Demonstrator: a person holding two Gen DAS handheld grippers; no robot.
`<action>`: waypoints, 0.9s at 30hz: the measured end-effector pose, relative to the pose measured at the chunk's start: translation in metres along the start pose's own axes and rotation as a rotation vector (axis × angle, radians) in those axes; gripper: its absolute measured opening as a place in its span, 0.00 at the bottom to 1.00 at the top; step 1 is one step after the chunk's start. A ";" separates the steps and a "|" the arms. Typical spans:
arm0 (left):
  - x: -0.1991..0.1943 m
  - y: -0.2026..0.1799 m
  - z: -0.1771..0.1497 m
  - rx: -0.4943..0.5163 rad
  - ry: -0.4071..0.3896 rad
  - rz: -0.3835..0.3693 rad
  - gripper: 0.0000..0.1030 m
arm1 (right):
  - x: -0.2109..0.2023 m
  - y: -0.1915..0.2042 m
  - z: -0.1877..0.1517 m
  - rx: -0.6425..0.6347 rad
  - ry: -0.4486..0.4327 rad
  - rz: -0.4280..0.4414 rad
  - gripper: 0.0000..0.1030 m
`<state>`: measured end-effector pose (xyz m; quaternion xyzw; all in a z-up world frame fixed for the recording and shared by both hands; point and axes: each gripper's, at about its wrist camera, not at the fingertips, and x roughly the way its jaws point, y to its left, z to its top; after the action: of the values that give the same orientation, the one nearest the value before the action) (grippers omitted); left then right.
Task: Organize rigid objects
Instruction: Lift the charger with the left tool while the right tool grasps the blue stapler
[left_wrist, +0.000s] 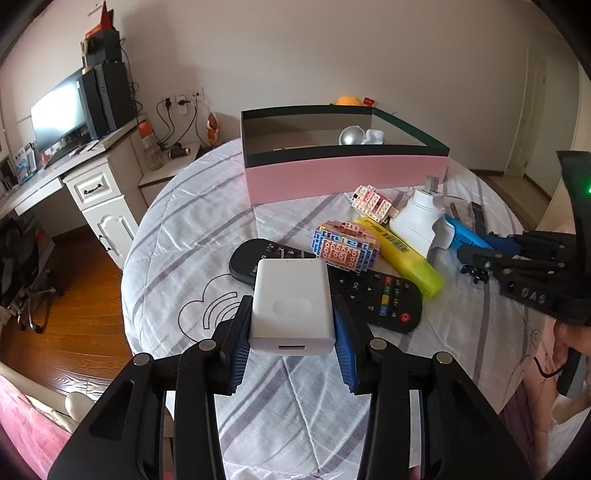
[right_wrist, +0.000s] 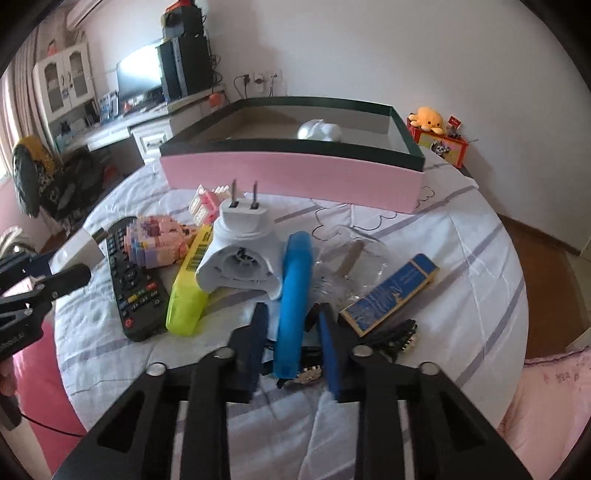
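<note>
My left gripper (left_wrist: 291, 301) is shut on a white charger block (left_wrist: 291, 310), held above the black remote (left_wrist: 380, 299) on the round clothed table (left_wrist: 207, 236). My right gripper (right_wrist: 291, 308) straddles a blue marker (right_wrist: 293, 295) lying on the table. Its jaws are narrow, with slivers of gap on both sides, so the pads are not pressing. The pink box with a dark green rim (right_wrist: 291, 177) stands at the table's far side and holds a silver ball (left_wrist: 351, 136) and a white figure (left_wrist: 373, 137).
Around the marker lie a white plug adapter (right_wrist: 240, 254), a yellow highlighter (right_wrist: 188, 291), two brick models (left_wrist: 345, 247) (left_wrist: 373, 203), a blue-gold box (right_wrist: 388, 291), a clear bag (right_wrist: 347, 254) and a small black item (right_wrist: 399, 336). A desk with a monitor (left_wrist: 55, 114) stands left.
</note>
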<state>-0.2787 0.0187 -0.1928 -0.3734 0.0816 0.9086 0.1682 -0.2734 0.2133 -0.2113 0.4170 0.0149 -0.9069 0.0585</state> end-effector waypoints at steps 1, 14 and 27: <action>0.000 -0.001 0.000 0.000 -0.002 -0.011 0.40 | 0.002 0.002 -0.001 -0.005 0.009 -0.005 0.25; -0.006 -0.004 0.006 -0.011 -0.028 -0.013 0.40 | -0.012 -0.009 0.001 0.022 -0.042 0.032 0.13; -0.023 -0.014 0.025 -0.003 -0.080 -0.018 0.40 | -0.040 -0.015 0.013 0.014 -0.110 0.049 0.13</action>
<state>-0.2750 0.0331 -0.1594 -0.3376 0.0700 0.9215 0.1790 -0.2593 0.2310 -0.1728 0.3673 -0.0048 -0.9268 0.0785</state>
